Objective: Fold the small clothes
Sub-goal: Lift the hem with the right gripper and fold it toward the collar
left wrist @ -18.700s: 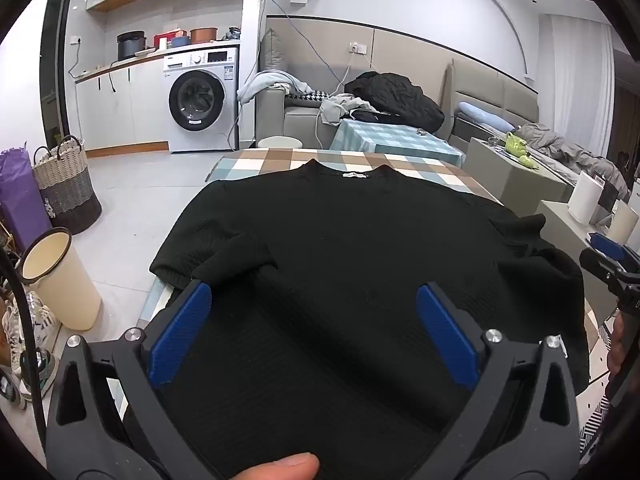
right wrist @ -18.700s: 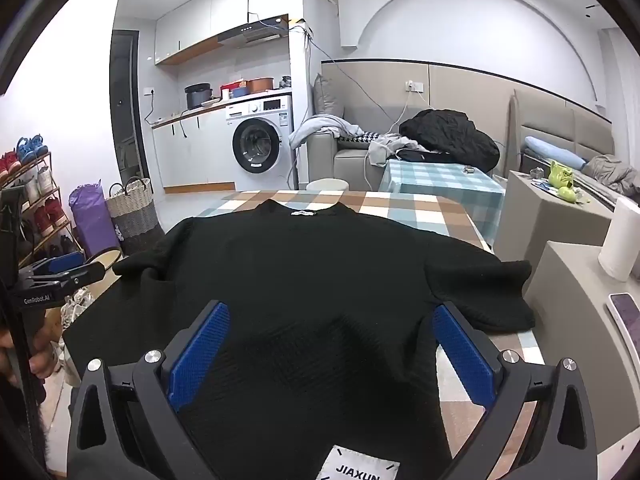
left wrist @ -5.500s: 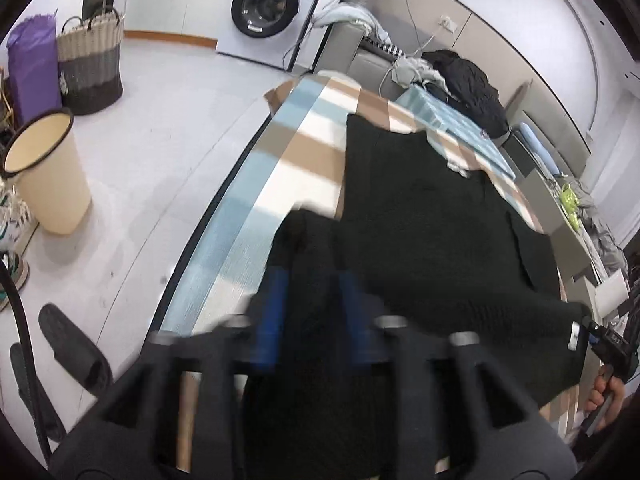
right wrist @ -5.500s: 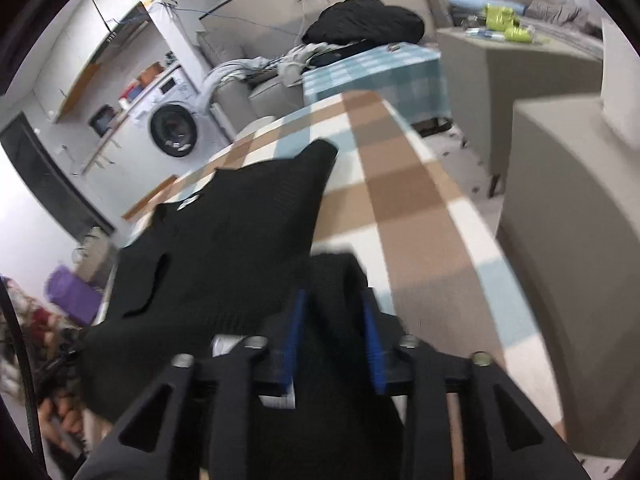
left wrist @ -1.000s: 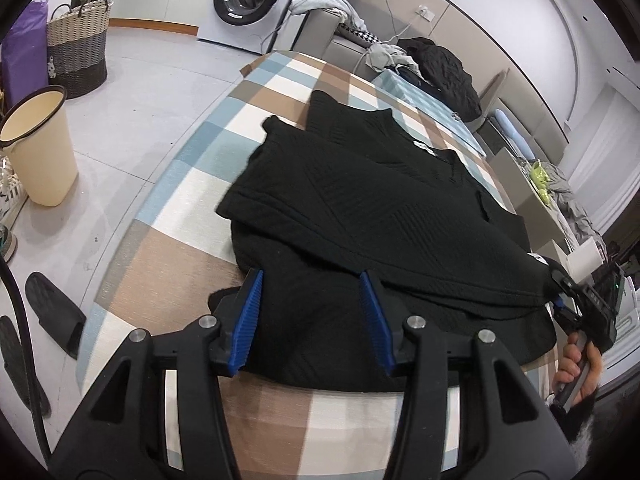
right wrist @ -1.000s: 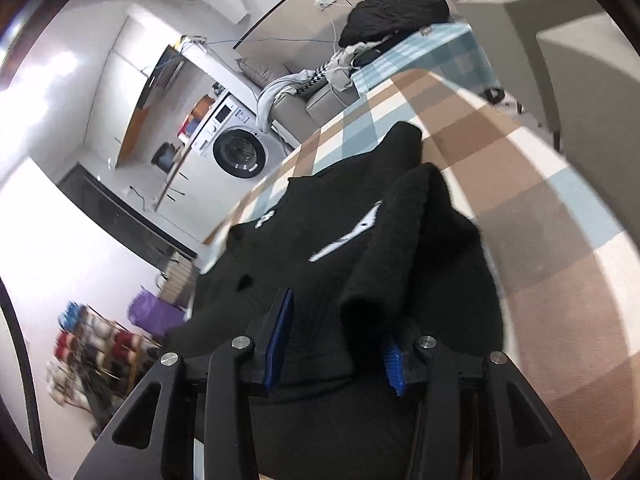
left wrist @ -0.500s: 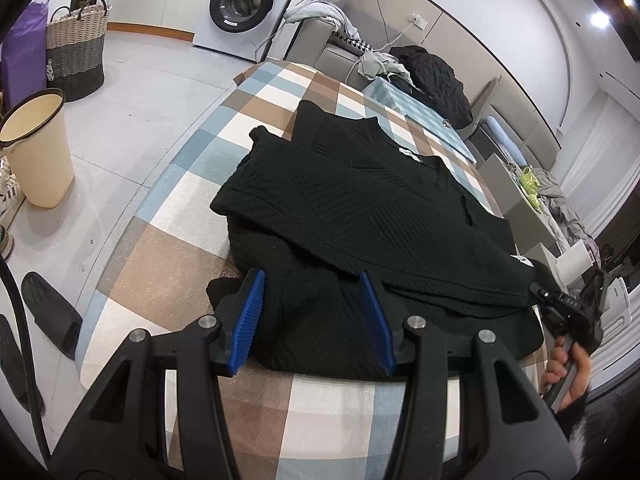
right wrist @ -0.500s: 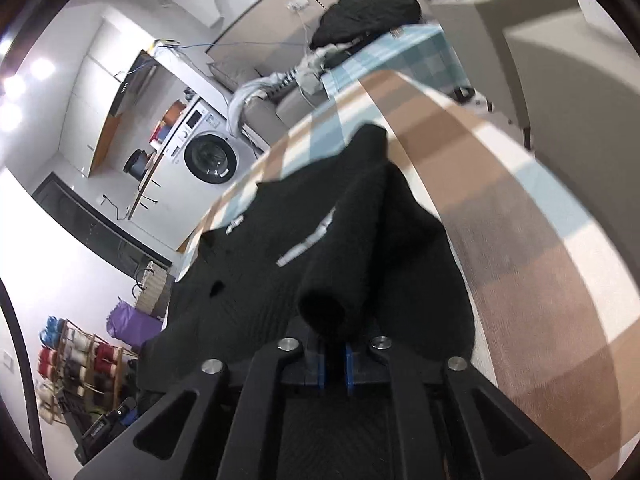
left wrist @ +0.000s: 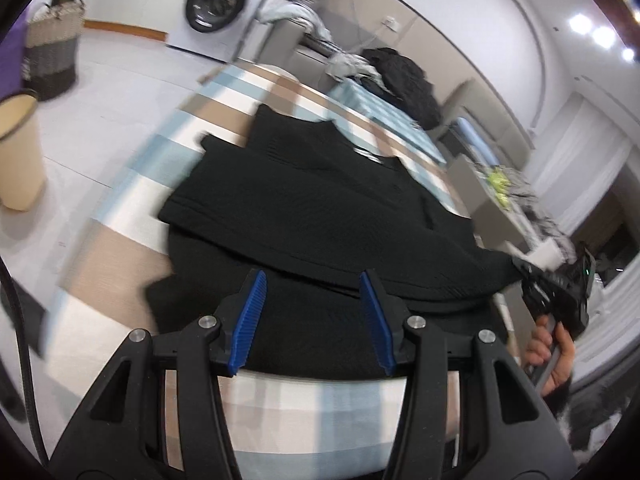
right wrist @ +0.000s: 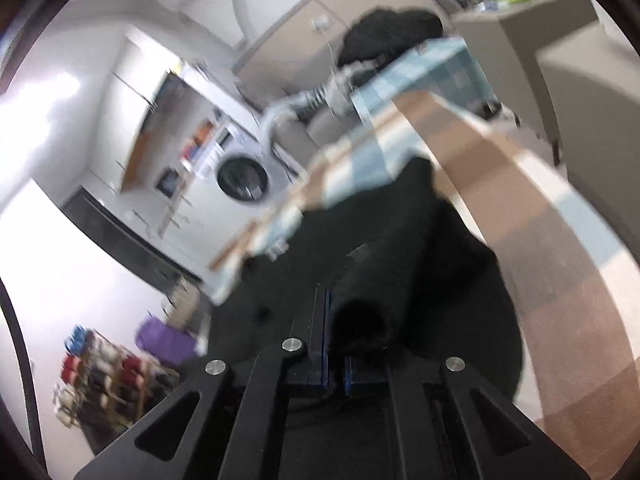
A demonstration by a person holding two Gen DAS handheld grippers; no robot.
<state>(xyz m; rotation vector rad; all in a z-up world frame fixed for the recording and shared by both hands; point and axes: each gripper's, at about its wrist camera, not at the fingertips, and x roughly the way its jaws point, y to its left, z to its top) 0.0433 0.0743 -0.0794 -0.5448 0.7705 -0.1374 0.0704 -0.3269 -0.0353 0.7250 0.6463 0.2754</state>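
A black knit sweater (left wrist: pixel 320 216) lies partly folded on the checked table (left wrist: pixel 120 256), its lower part doubled over towards the collar. My left gripper (left wrist: pixel 310 316) is open and empty, just over the sweater's near edge. My right gripper (right wrist: pixel 336 344) is shut on a bunched fold of the sweater (right wrist: pixel 384 280) and lifts it. In the left wrist view the right gripper (left wrist: pixel 560 292) shows at the sweater's right end, held by a hand. The right wrist view is blurred by motion.
A cream bin (left wrist: pixel 16 152) and a woven basket (left wrist: pixel 52 52) stand on the floor to the left. A washing machine (left wrist: pixel 216 4) is at the back. A second checked table (left wrist: pixel 384 116) with dark clothes stands behind. Grey cabinets (right wrist: pixel 592 64) stand to the right.
My right gripper has shut on the sweater's fold and is raising it. My left gripper has drawn back a little and tilted up, still open.
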